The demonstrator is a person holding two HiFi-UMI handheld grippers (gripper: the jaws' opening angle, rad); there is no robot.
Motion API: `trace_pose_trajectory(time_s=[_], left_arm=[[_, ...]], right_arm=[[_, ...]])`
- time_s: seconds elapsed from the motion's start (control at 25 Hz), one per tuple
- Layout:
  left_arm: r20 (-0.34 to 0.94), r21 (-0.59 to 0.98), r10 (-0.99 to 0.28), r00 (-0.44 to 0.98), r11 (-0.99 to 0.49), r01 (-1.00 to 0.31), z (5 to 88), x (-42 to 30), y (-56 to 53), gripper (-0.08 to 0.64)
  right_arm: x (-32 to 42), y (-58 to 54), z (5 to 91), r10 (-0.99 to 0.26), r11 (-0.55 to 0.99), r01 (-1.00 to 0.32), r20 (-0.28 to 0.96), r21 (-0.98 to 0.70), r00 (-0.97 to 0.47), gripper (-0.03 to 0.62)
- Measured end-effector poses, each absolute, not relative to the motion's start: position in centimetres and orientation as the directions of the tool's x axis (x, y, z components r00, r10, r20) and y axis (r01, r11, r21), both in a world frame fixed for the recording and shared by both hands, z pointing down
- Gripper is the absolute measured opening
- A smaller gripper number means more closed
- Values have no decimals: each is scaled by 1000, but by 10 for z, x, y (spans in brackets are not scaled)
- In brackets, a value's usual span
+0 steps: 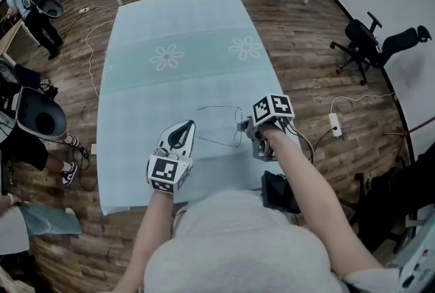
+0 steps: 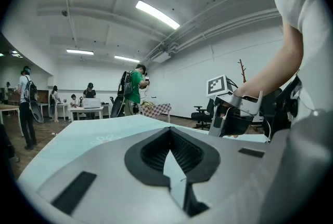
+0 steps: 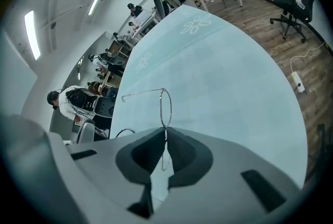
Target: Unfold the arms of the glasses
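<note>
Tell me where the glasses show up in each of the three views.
Head view: glasses at centre, on the tablecloth.
Left gripper view: not visible.
Right gripper view: centre, rim upright, arm reaching left.
Shared landmark: the tablecloth's flower print.

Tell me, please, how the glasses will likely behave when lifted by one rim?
The glasses look like thin wire, so probably very light and somewhat springy. The right gripper pinches only a narrow rim, so they could pivot or slip. The long slender arm seems easy to bend.
</note>
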State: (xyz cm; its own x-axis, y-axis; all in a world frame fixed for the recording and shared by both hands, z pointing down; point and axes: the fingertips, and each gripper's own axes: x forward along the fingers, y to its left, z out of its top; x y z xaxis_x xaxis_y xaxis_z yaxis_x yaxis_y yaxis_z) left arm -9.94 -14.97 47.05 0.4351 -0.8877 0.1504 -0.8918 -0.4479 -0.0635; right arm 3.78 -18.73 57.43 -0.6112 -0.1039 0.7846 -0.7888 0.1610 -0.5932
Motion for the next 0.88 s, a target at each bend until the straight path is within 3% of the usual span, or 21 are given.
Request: trace_pose_trajectory(time_s=[0.44,0.88], left_arm=[[101,-53,-934,342,-349,-936,457,-103,-154,9],[88,-26,-957,275,-279,-960,453,-107,-157,9]], right_arm=[[32,-193,553,-310,64,-785,735,-616,-603,18],[27,-180,556,-356,-73,-786,752,-614,-554,18]])
